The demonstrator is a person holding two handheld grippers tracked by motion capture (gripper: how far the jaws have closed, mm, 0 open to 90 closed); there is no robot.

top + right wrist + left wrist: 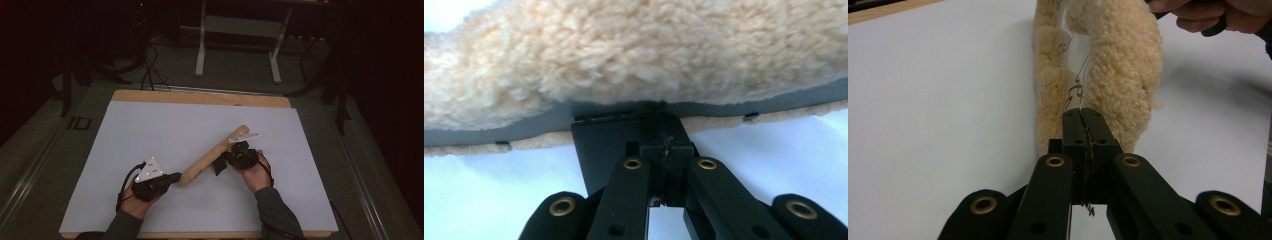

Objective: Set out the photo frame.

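Observation:
A long tan fleece cover [215, 150] lies slantwise on the white tabletop [150, 125], its low end toward the left hand. My left gripper [174, 178] meets that low end. In the left gripper view the gripper [1082, 114] is shut on a thin clear edge with dark stitching that runs up between the two fleece lobes [1120, 65]. My right gripper [227, 160] sits against the cover's right side near its upper half. In the right gripper view the gripper [664, 117] is shut on a dark flap [599, 145] under the fleece [634, 50].
A wooden strip [200, 97] borders the table's far edge. Beyond it, on the dark floor, stand a white frame's legs [200, 50] and loose cables [147, 70]. The other hand [1213, 15] shows at the top right of the left gripper view.

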